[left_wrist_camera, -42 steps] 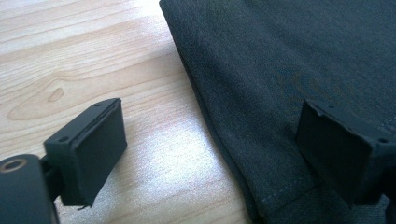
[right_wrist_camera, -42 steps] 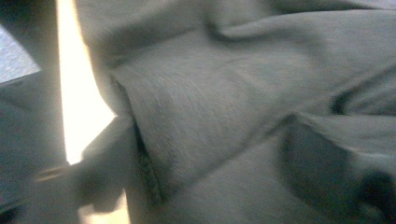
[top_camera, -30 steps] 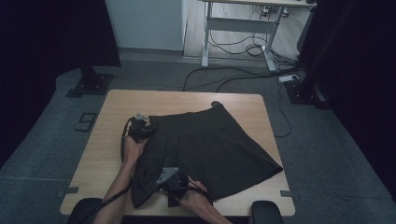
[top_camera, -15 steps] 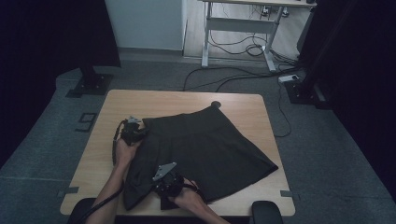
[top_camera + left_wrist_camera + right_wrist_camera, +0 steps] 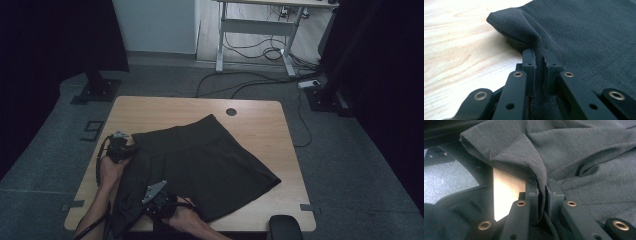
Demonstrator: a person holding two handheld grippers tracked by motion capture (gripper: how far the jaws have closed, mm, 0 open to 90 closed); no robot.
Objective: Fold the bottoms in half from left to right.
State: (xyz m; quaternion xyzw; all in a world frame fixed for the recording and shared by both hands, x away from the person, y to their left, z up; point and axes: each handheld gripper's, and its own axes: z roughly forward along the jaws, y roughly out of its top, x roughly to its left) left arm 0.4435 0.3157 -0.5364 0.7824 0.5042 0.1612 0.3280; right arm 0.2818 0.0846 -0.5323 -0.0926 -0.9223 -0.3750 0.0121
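Dark skirt [image 5: 200, 160] spread across the wooden surface [image 5: 260, 120], near-left corner cut off past the surface's edge in the high view. Left tongs [image 5: 539, 56] clamped on a bunched fold at the waistband corner; right tongs [image 5: 542, 186] clamped on the hem. Skirt dragged left and nearer since the earlier frames, both hands pulled back with it

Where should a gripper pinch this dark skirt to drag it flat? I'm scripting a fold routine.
Pinch the skirt at its edges, from the person's side: it lies flat, so only rims and corners lift. The left gripper clamps a waistband corner, the right gripper a raised hem fold.
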